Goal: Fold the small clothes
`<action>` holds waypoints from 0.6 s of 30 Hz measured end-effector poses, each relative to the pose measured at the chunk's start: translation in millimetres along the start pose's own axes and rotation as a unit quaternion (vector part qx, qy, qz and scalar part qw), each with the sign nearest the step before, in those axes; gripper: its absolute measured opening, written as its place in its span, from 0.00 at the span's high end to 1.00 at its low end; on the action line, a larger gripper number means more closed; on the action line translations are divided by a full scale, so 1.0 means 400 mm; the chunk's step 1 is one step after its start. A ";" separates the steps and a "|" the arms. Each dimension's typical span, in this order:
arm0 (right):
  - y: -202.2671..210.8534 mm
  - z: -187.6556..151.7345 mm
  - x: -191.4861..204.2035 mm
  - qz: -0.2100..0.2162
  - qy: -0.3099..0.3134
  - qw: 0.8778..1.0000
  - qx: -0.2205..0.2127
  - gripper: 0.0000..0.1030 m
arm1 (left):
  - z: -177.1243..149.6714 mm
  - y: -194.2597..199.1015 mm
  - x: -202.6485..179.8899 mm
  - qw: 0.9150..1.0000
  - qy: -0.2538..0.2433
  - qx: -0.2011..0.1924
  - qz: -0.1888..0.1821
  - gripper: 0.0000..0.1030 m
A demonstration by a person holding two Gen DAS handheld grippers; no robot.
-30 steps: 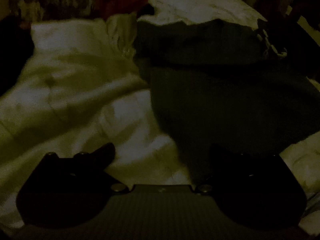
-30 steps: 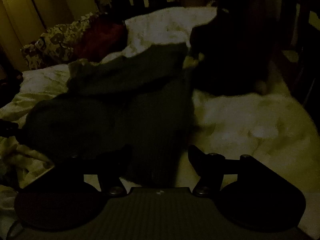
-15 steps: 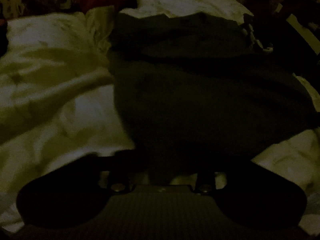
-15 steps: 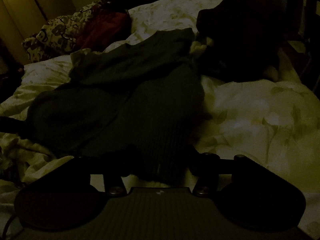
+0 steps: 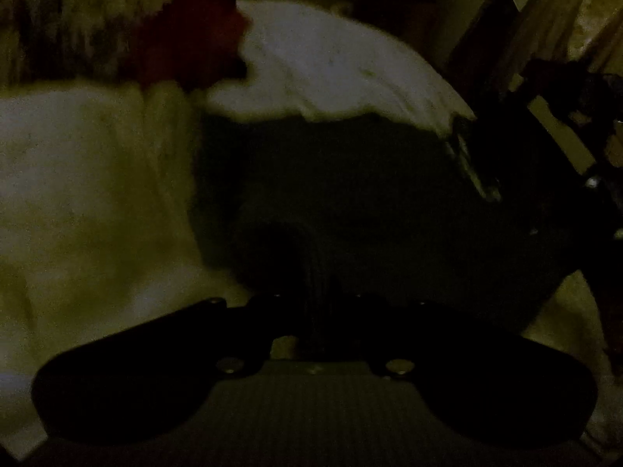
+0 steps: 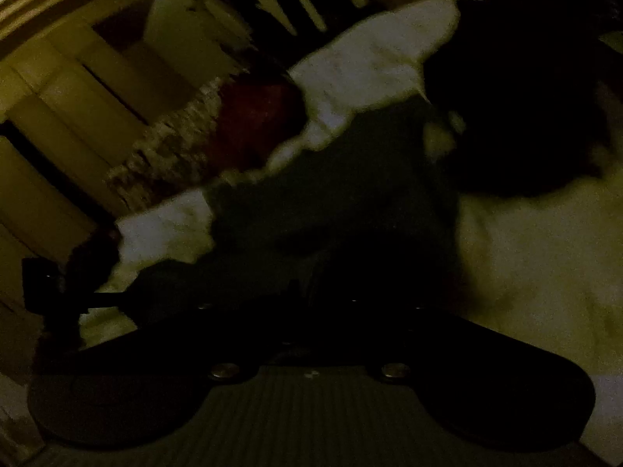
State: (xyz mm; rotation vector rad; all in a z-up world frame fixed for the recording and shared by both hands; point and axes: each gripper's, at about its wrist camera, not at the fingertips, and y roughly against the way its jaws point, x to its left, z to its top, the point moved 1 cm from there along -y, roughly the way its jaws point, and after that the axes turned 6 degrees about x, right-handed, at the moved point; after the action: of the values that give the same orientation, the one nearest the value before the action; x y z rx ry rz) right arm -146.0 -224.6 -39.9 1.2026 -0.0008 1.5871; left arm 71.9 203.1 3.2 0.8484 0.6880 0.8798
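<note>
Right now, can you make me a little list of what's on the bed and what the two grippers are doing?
place: a dim room, a bed with a pale bedsheet
main thing: a dark ribbed garment spread on the sheet
left gripper: shut on the garment's near edge
right gripper: jaws have just been closing, with the garment's near edge between them
behind: a red cloth and a patterned pillow
right side: a dark heap, too dim to name

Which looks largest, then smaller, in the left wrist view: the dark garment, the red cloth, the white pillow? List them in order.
1. dark garment, though it lies nearest the camera, which enlarges it.
2. white pillow.
3. red cloth, smallest as seen; it is partly hidden and blurred, so its true size is unclear.
</note>
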 end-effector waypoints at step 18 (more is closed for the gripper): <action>-0.563 0.573 -0.259 -0.123 -0.090 0.987 -0.047 0.90 | 0.496 -0.567 0.282 0.984 0.144 0.071 0.074 0.92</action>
State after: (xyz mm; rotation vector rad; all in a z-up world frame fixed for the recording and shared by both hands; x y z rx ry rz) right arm 162.3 -334.4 -122.8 1.2188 -0.0429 1.2468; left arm 367.9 149.8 -111.1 0.9166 0.9580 1.1116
